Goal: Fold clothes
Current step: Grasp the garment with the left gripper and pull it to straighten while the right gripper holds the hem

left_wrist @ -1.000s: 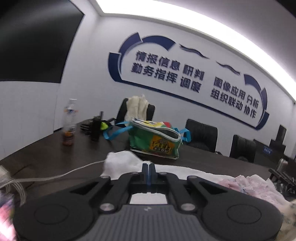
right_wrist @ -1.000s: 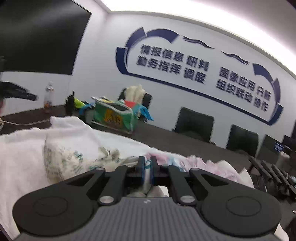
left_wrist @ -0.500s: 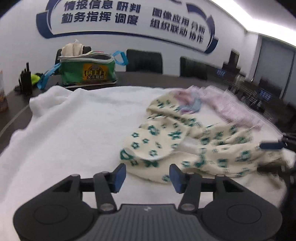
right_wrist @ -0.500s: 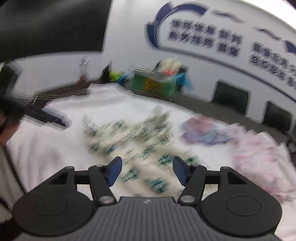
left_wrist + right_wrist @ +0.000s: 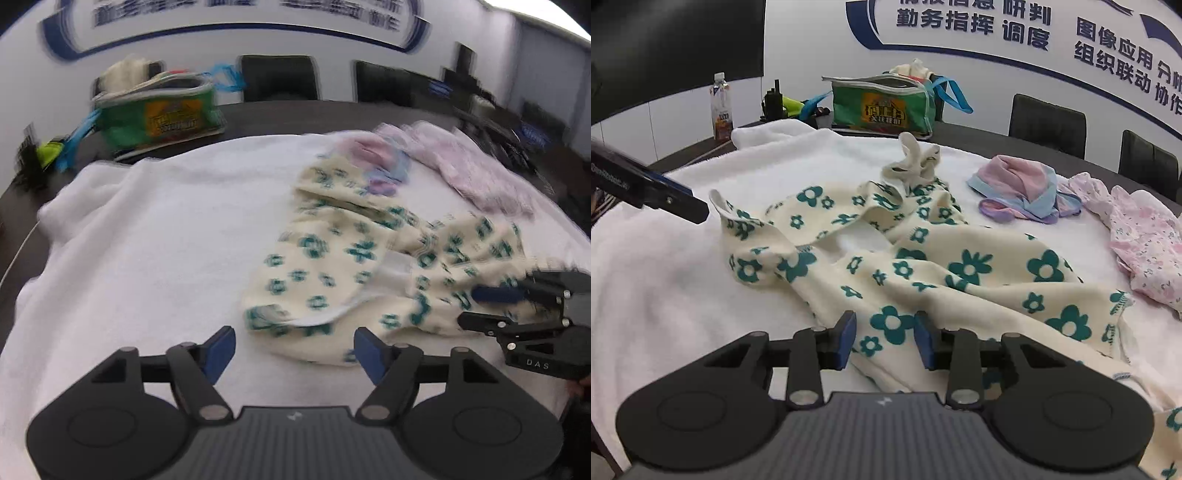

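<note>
A cream garment with teal flowers (image 5: 967, 266) lies crumpled on the white towel (image 5: 665, 295); the left wrist view shows the same garment (image 5: 332, 258) blurred. My right gripper (image 5: 885, 341) hovers low over the garment's near edge, jaws closing. Cloth lies between its blue pads (image 5: 846, 338), and they do not press it. My left gripper (image 5: 295, 350) has its jaws opening wide, and the garment's hem lies just ahead of its fingertips. Each gripper shows in the other's view: the right gripper (image 5: 517, 306) at the garment's right side, the left gripper (image 5: 665, 195) by its left corner.
A pink and blue garment (image 5: 1019, 188) and a pink floral one (image 5: 1137, 229) lie at the far right of the towel. Behind stand a green bag (image 5: 886, 107), a bottle (image 5: 721, 107), a black radio (image 5: 774, 99) and black chairs (image 5: 1049, 122).
Both grippers tipped down from facing the wall to the towel and went from shut to open. The flowered garment now lies spread out. The right jaws have narrowed in the last half second.
</note>
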Tool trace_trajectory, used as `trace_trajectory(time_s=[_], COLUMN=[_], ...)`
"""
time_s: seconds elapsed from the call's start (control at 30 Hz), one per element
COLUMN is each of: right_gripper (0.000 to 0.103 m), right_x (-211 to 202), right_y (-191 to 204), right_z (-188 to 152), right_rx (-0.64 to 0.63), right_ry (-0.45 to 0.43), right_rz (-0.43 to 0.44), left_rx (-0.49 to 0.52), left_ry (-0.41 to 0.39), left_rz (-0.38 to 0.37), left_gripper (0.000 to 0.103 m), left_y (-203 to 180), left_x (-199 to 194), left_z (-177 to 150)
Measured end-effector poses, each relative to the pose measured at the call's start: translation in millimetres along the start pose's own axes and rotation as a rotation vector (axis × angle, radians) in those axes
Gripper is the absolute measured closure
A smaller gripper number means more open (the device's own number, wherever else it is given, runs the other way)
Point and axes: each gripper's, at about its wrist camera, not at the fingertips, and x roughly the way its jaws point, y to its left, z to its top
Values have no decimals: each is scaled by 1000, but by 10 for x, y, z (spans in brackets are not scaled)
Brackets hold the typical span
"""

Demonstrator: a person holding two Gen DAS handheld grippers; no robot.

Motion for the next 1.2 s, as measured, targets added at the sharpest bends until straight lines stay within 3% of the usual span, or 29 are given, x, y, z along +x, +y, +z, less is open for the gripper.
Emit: trace_trajectory(time_s=[0.07,0.2,0.37,0.43,0.5,0.53,0.57,0.6,0.63,0.67,0.7,0.87,0.97,1.07,1.2], right_gripper=[61,60,53,51,51,51,52,54,70,100,103,103,103,103,93], right_x=[-67,-296,-595,-665,-655,-643,-620,-583,-545,-506,-508,-802,-1294,-1579,-1426], right_y=[25,-39,-333,-395,-450,-476,-496,-510,-524,-538,-556,-657,-615,-630,-763], right_z=[-74,-235,-458,-552,-594,-607,-607,-591,-565,-527,-466,-16,223,287,74], right_rx=[-31,-49,7,4,18,28,32,30,27,22,19,14,-19,-67,-32], right_ry=[6,11,11,7,3,-2,-10,-24,-33,-39,-52,-162,-277,-307,-168], right_rz=[-11,-83,-186,-235,-236,-233,-224,-208,-196,-189,-182,-140,-87,-145,-272], left_rx=[80,234,237,203,170,154,136,124,123,122,113,66,101,127,102], left_ry=[-12,-18,24,32,30,31,31,20,-3,-27,-52,-199,-298,-282,-129], left_rz=[-22,-31,-28,-52,-55,-59,-76,-82,-75,-69,-63,-59,-34,-37,-90], left_gripper=[33,33,34,44,84,95,97,98,98,98,98,98,98,95,77], left_y=[-208,-539,-521,-431,-353,-317,-286,-261,-243,-223,-186,-52,-100,-183,-245], left_x=[101,351,635,692,680,666,619,536,425,312,161,-726,-1277,-1363,-966], left_z=[-34,-69,-18,8,63,95,123,145,150,154,140,-36,-222,-473,-876])
